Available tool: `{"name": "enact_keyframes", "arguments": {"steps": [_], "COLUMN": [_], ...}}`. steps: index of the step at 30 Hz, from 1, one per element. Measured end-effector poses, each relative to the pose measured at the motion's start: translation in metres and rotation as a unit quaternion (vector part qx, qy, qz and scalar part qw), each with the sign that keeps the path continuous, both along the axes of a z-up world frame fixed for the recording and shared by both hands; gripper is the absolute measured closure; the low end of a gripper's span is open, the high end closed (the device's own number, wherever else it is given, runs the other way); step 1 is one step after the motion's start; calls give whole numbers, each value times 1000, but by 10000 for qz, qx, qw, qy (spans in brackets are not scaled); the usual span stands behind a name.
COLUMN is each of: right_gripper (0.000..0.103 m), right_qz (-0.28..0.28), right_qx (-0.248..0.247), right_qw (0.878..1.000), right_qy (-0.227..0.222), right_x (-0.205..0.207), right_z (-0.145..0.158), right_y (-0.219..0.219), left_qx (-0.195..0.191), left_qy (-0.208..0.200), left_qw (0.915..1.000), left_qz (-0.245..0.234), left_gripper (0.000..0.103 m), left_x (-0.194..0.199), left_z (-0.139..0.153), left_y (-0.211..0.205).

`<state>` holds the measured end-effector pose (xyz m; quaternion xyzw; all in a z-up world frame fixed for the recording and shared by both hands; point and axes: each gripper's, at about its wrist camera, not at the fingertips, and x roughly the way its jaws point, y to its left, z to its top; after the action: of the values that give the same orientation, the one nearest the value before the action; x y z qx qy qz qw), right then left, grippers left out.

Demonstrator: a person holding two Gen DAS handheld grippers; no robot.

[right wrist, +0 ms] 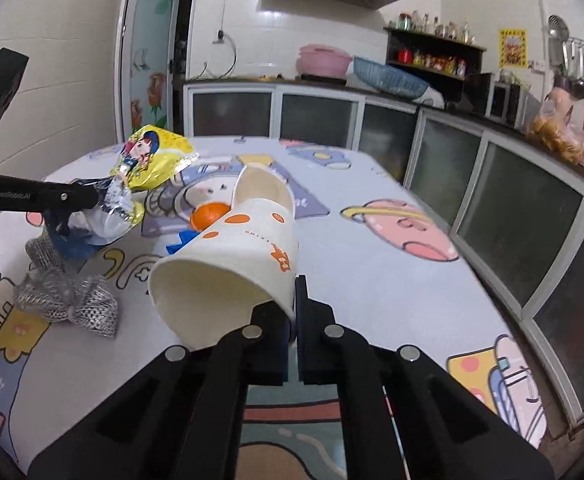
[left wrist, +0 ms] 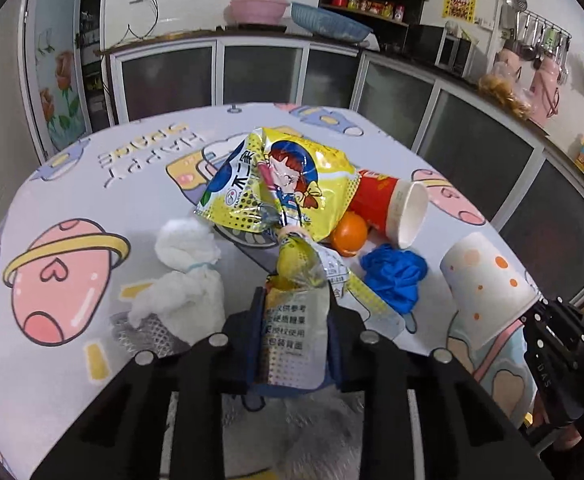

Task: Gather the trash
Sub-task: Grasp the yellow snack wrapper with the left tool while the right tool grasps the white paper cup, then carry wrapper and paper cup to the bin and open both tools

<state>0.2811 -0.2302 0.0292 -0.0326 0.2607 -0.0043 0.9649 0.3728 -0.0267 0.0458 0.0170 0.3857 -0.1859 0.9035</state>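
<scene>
My left gripper [left wrist: 296, 296] is shut on the lower end of a crumpled yellow snack bag [left wrist: 287, 176], which hangs above the table. From the right wrist view the left gripper [right wrist: 71, 208] holds that bag [right wrist: 151, 156] at the left. My right gripper [right wrist: 295, 292] is shut on the rim of a white paper cup with orange dots [right wrist: 243, 248], held tilted with its mouth toward the camera. The left wrist view has that cup [left wrist: 484, 284] at the right, with the right gripper [left wrist: 532, 312] below it.
On the cartoon tablecloth [left wrist: 71, 200] lie a tipped red paper cup [left wrist: 388, 204], an orange [left wrist: 350, 234], a blue glove [left wrist: 394, 276], a white tissue wad [left wrist: 187, 272] and a silver mesh wrapper [right wrist: 71, 300]. Kitchen cabinets [right wrist: 512, 208] run behind and along the right.
</scene>
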Motion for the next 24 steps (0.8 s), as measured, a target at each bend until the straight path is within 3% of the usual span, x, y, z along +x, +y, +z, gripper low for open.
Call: {"name": "enact_keyframes", "arguments": {"steps": [7,13,19,24], "right_gripper": [101,101,101,101], "right_qz": [-166,-548,-1168,-1873], "right_qx": [-7,-77,-301,-468], "right_qw": [9995,9971,9912,9808], "right_qy": [-278,-521,-552,-271], "right_x": [-38,-103,-184,-258], "right_z": [21,42,47,34], "right_y": [-8,-34,-73,-115], "left_qx": [-272,-456,-562,-609], "left_qy": [-195,-434,-537,-379], "left_qw": [9994,9972,9896,9720], "left_qz": [-94,-400,-1213,-2239], "left_gripper": [78,77,77,76], "left_x": [-37,-84,-143,-194], "left_z": [14,28,27,9], "left_y": [1,-12,-61,-128]}}
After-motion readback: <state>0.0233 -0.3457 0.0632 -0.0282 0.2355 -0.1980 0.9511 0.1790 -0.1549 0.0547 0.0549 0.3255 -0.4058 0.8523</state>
